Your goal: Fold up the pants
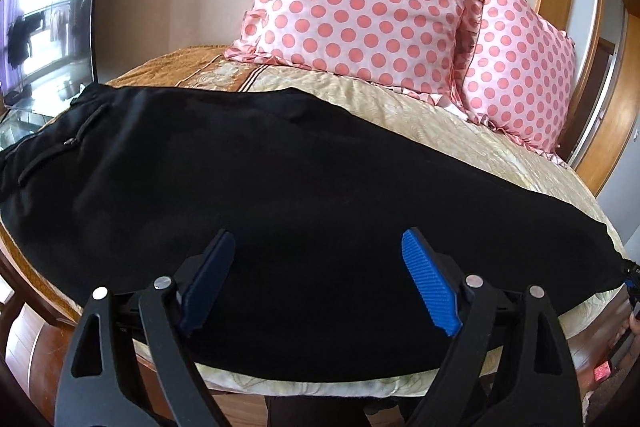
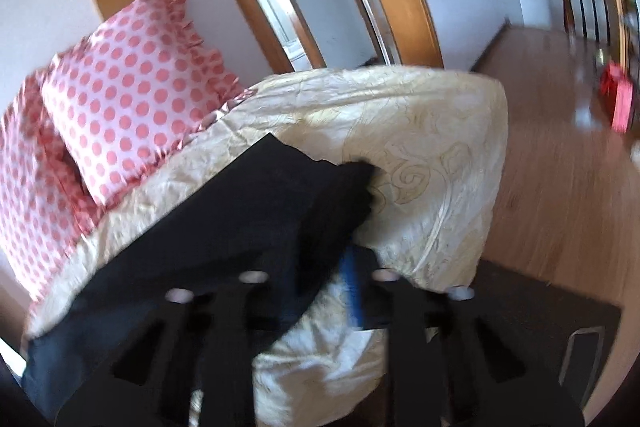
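Black pants lie spread across the cream bedspread, in front of two pink dotted pillows. Left gripper hovers over the near edge, blue fingers spread wide, empty. Right gripper is blurred at the pant-leg end, dark cloth over one finger; cannot tell whether it grips.

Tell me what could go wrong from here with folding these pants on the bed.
The right gripper seems to pinch the pants at the leg end, right beside the cream bedspread, so it might drag the cover along. That end sits near the bed's corner and could slide toward the floor. The left gripper hovers open over the middle, so nothing pins the fabric and it may bunch up.
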A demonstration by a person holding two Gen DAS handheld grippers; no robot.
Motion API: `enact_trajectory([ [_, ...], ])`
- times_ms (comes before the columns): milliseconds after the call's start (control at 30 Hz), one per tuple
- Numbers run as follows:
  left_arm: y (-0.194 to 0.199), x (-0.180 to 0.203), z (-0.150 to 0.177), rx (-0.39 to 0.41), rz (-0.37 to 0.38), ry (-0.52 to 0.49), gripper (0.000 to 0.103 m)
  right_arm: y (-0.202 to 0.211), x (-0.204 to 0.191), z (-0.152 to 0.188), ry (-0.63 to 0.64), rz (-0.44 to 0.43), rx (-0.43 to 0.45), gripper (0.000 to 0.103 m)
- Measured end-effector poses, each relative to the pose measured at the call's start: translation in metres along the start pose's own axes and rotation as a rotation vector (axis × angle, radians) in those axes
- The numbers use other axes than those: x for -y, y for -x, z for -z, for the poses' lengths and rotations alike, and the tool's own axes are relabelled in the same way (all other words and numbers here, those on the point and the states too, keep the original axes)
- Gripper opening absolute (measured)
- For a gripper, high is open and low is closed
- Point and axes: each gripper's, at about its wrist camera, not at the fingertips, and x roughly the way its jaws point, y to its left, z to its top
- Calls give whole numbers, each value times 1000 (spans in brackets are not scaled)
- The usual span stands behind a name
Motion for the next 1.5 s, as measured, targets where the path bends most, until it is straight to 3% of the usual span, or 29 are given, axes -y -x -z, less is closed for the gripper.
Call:
enact_trajectory([
  [100,-2,-4,1,-7,6,8,87,11,-20,-7,37,-65,39,6],
  [267,-5,0,4,-2,1,-11,93,47,-117,-18,176,-347,93,6],
  [333,-6,1,5,1,1,-13,93,64,-174,-7,256,-501,88,6],
  [433,-1,-4,4,13,38,18,93,83,-247,28,368,-711,22,6],
  [467,4,-8,2,27,65,47,93,87,-282,56,436,-799,-42,6],
  [567,20,-22,-3,85,80,100,93,86,-338,128,599,-917,-216,5],
  [633,32,-33,-7,125,55,118,93,76,-364,196,739,-923,-370,5],
  [733,48,-53,-10,166,-1,148,93,53,-368,254,796,-876,-558,5],
  [767,54,-63,-10,178,-25,165,93,50,-367,261,786,-857,-582,5],
  [833,62,-77,-11,194,-56,190,93,49,-371,261,777,-855,-584,5],
  [1000,75,-110,-14,226,-132,268,93,72,-388,235,705,-903,-458,5],
  [1133,78,-136,-11,212,-154,347,93,79,-407,268,853,-923,-524,6],
  [1267,79,-159,-6,191,-161,415,93,94,-405,283,945,-918,-471,6],
  [1367,79,-175,-3,172,-150,468,93,96,-402,304,1087,-874,-488,7],
  [1433,78,-186,-3,163,-136,501,93,95,-399,312,1140,-869,-491,15],
  [1500,79,-194,-3,156,-121,525,93,103,-399,312,1157,-935,-502,41],
])
